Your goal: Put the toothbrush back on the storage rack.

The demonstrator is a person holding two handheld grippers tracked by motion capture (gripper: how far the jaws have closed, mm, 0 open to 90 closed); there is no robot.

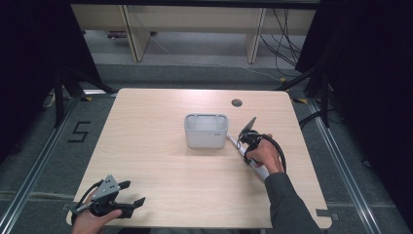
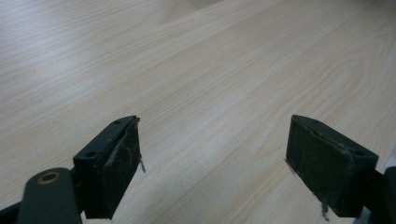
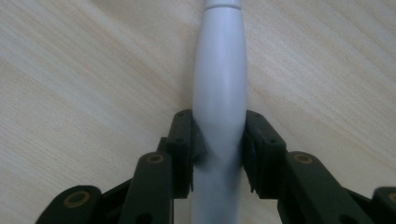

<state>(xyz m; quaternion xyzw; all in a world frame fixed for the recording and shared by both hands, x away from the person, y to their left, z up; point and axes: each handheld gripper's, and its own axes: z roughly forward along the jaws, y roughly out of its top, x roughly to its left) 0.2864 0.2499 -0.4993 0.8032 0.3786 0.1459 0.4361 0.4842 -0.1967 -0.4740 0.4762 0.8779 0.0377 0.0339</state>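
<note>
White handle (image 3: 219, 93) is clamped in our right gripper (image 3: 219, 144) beside the grey bin (image 1: 206, 130); left gripper (image 2: 212, 158) waits open; stowing it remains, we reckon.

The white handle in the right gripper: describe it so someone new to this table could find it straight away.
Start at the pale wooden table and find the grey rectangular plastic tub near its middle. Just right of the tub lies a long, slim, white rounded plastic handle, running diagonally toward the near right edge. It is the only thing the right gripper has its fingers closed on; the left gripper is open and holds nothing.
</note>
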